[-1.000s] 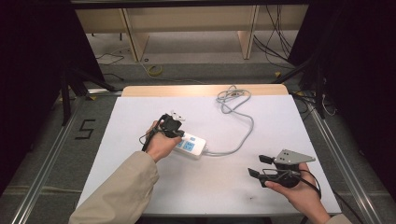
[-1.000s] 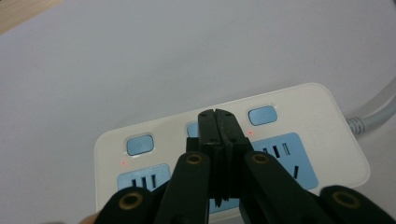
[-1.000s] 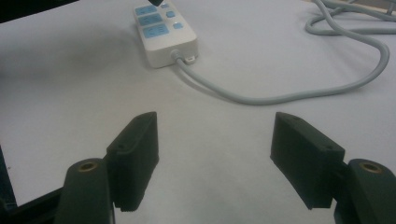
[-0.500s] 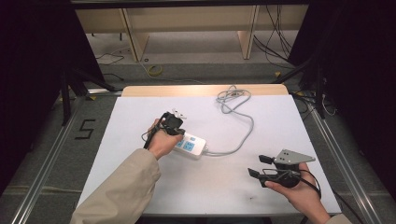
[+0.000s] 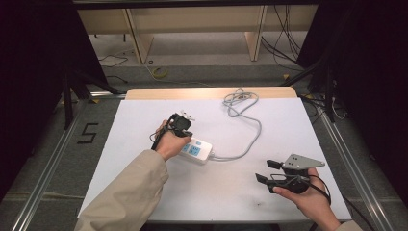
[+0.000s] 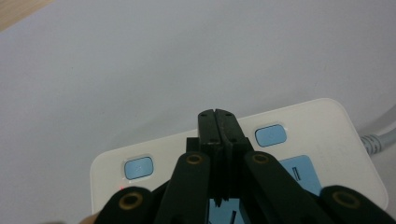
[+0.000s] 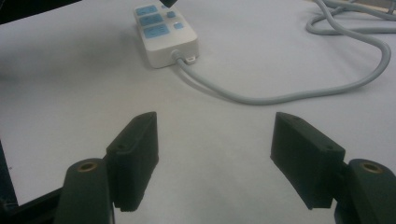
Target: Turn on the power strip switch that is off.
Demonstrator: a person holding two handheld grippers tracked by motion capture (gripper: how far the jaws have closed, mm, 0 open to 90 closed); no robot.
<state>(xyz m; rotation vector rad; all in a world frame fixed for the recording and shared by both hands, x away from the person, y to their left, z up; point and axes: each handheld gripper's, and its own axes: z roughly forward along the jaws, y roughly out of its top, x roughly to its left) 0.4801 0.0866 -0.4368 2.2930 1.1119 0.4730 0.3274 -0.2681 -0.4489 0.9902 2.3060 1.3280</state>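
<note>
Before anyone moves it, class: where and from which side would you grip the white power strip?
Probably grip the power strip across its narrow width, mid-body, coming down from above. It lies flat on the table, long sides exposed. The open right gripper looks wide enough; keep off the cable end.

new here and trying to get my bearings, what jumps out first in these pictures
The white power strip with blue sockets lies near the middle of the white table, its grey cord looping toward the far edge. The left gripper, jaws shut, is over the strip between two blue buttons. The right gripper waits open near the front right, holding nothing.
</note>
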